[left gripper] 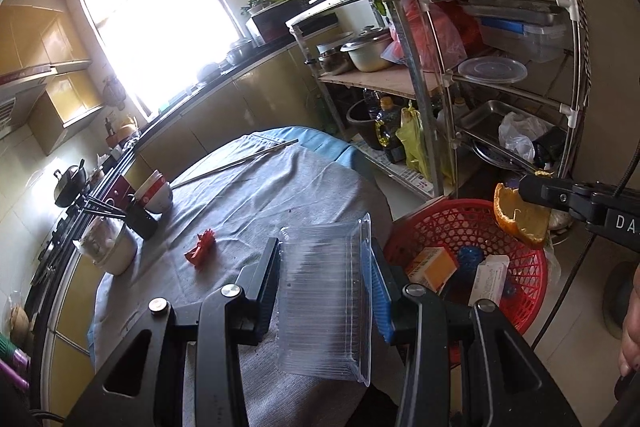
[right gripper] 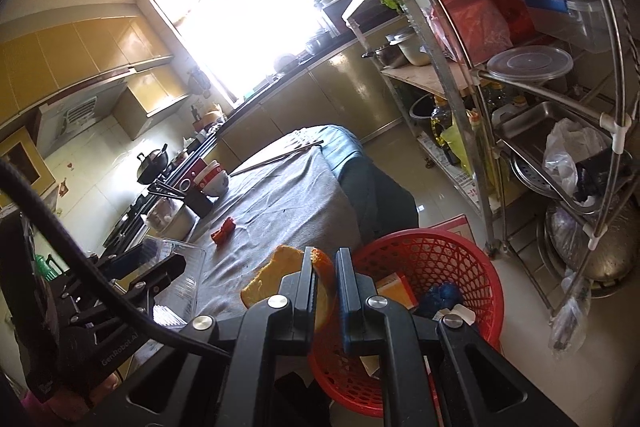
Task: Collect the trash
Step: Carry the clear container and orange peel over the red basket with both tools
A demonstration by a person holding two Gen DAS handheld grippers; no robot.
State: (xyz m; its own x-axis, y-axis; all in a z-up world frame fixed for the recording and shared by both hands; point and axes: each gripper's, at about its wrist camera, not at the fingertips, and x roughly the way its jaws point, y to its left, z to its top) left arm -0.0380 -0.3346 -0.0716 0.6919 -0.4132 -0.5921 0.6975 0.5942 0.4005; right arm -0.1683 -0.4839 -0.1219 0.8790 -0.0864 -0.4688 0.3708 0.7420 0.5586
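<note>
Kitchen: bench (left gripper: 280,187) under grey cloth, red basket (left gripper: 532,267) beside it. Left hand-held gripper (left gripper: 324,267) clamps clear tray (left gripper: 320,307); right hand-held gripper (right gripper: 325,263) pinches orange peel (right gripper: 268,279). Window (left gripper: 156,19) glare obscures counter.

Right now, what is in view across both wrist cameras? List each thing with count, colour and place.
plastic tray: one, clear, held in the left gripper above the table edge
orange peel: one, orange, pinched in the right gripper beside the basket
basket: one, red mesh, on the floor by the table, boxes and blue scrap inside
wrapper: one, red, crumpled on the tablecloth
tablecloth: one, grey, covering the table
chopsticks: one pair, pale, at the far end of the table
bowls: a stack, red and white, left side of the table
metal rack: one, steel, right, loaded with pans and bags
left gripper: one, black, shut on the tray
right gripper: one, black, shut on the peel
</note>
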